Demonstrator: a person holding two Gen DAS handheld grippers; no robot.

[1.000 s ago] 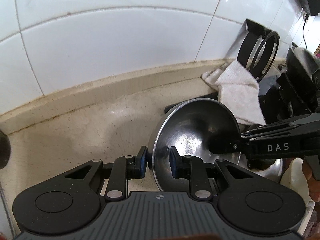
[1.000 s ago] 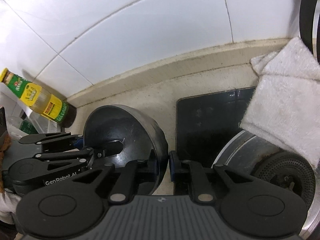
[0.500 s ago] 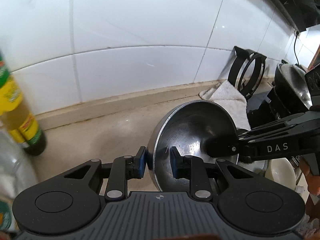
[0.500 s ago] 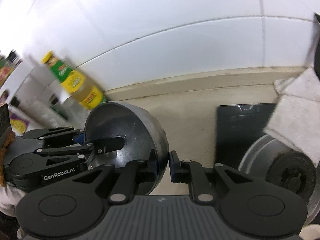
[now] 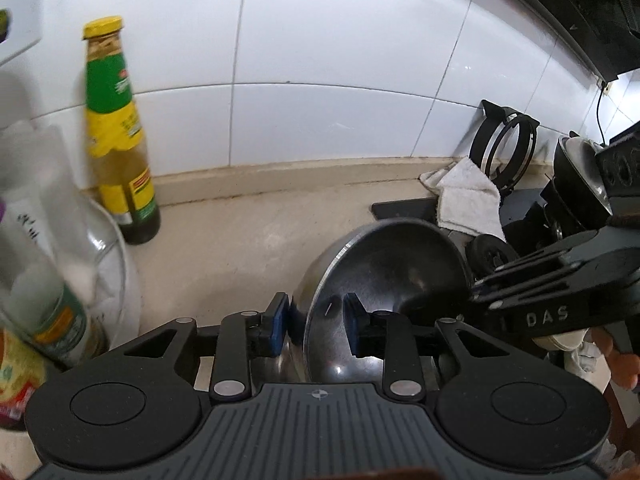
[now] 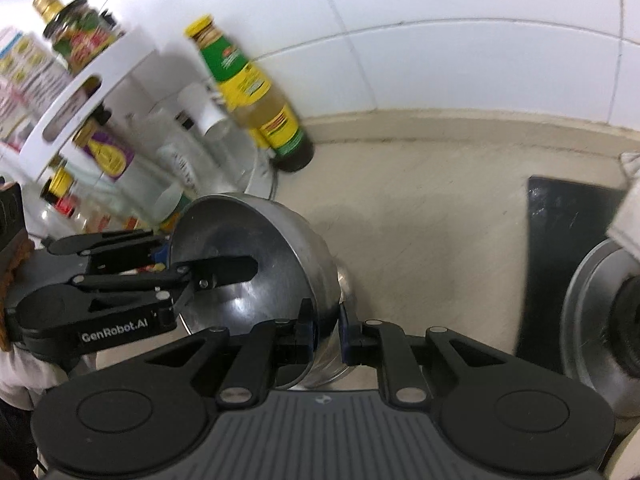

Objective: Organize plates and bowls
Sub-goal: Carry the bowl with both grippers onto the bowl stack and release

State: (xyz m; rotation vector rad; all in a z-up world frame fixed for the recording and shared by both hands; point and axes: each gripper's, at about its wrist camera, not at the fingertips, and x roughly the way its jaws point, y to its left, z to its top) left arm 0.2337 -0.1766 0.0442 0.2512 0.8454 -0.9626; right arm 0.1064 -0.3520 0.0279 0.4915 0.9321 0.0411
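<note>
Above the beige countertop (image 5: 240, 248), both grippers are carrying a stainless steel bowl (image 5: 384, 280) tilted on its edge, clear of the surface. The left gripper (image 5: 316, 326) is straddling the bowl's near rim and its jaws are opening, the blue pads no longer pressing tight on the metal. The right gripper (image 6: 324, 330) is staying out of nothing: it is clenching the opposite rim, one finger inside and one outside. A sauce bottle (image 5: 116, 140) with a yellow cap is standing by the white tiled wall (image 5: 340, 80). A white cloth (image 5: 468, 196) is lying on the black hob (image 5: 404, 208), well apart from the bowl.
</note>
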